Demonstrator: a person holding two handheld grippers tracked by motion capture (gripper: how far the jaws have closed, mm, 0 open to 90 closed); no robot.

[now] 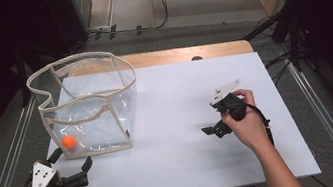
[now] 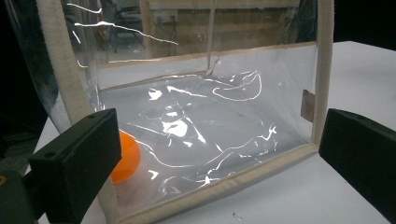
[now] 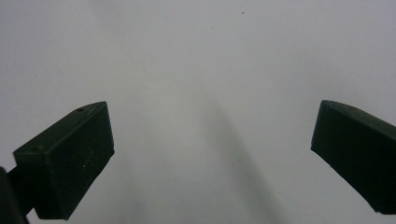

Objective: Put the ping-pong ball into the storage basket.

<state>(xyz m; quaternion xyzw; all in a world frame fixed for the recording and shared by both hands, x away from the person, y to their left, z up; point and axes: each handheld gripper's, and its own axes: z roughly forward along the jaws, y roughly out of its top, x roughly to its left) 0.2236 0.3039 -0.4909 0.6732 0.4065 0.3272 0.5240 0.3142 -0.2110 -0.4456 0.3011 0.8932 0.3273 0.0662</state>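
The small orange ball (image 1: 69, 142) lay inside the clear plastic bag with beige fabric trim (image 1: 86, 106), in its near left corner, on the white surface (image 1: 186, 136). My left gripper (image 1: 70, 162) sat just beside that corner, jaws spread wide and holding nothing. My right gripper (image 1: 213, 127) hovered well apart over bare surface, jaws likewise gaping and empty.

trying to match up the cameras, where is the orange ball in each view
High view: the orange ball lies in the front left bottom corner of the clear bag, just beyond the left tongs.
Left gripper view: low left, behind the bag's clear wall, partly hidden by the left jaw.
Right gripper view: bare white table, no ball.
Shared landmark: the bag's beige bottom trim.
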